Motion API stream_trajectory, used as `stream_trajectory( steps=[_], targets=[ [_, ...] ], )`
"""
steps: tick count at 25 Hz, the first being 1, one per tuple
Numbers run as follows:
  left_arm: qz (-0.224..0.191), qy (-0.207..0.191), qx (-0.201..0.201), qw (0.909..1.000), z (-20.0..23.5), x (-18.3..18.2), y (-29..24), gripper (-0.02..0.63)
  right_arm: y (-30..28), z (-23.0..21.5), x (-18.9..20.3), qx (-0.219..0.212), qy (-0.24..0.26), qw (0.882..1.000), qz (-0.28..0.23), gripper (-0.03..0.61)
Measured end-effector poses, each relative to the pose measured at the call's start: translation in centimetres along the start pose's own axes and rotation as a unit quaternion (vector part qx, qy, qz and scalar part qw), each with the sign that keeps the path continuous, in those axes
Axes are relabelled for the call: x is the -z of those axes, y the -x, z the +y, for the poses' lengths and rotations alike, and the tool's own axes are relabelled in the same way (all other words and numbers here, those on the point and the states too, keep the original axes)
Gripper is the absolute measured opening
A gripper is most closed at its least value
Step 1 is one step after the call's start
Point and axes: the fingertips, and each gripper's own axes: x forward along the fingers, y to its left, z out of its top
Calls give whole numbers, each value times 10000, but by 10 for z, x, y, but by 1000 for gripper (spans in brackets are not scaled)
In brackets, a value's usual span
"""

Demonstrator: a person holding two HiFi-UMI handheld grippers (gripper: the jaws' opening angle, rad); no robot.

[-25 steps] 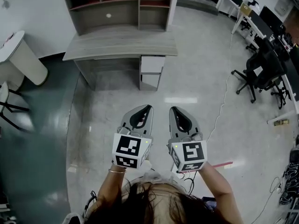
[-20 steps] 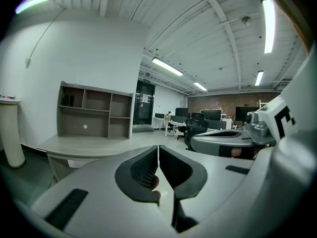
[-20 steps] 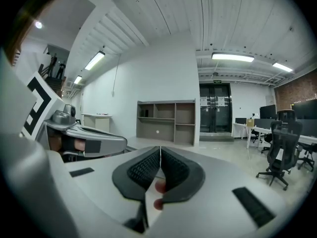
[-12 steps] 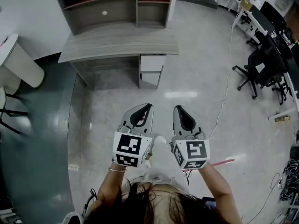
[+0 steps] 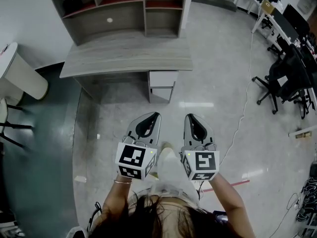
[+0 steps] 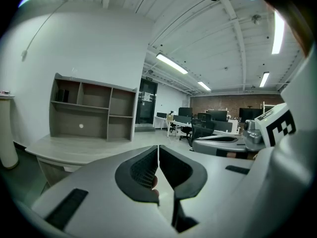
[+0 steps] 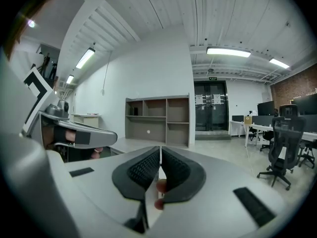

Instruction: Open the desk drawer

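shiny floor (image 5: 213, 73); desk drawer (image 5: 162, 79) well ahead of left claw (image 5: 157, 115), right claw (image 5: 188, 116), both pressed together.

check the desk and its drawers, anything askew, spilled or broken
Nothing stands out. The desk stands square on the floor, the drawers under its right end sit shut and flush, and the shelf unit on top is upright with nothing spilled.

I hold two grippers: one left gripper (image 5: 157, 115), one right gripper (image 5: 188, 116). There is one desk (image 5: 126, 53), with one shelf unit (image 5: 119, 11) on top and two drawers under its right end: upper drawer (image 5: 163, 78), lower drawer (image 5: 161, 94).
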Motion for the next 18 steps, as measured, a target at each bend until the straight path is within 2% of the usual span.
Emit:
stream_trajectory(
  steps=[8,12,18],
  targets=[
    [37,-114,-166,9998,24,-21,-78,18,-64,-56,-6,-17,90,10000,40,23],
    [3,-166,-323,9993,38,-25,-108,18,-91,-69,-6,-175,124,9997,79,23],
    [99,5,-544,9985,60,-16,-131,18,-123,-81,6,-323,126,9990,270,23]
  ],
)
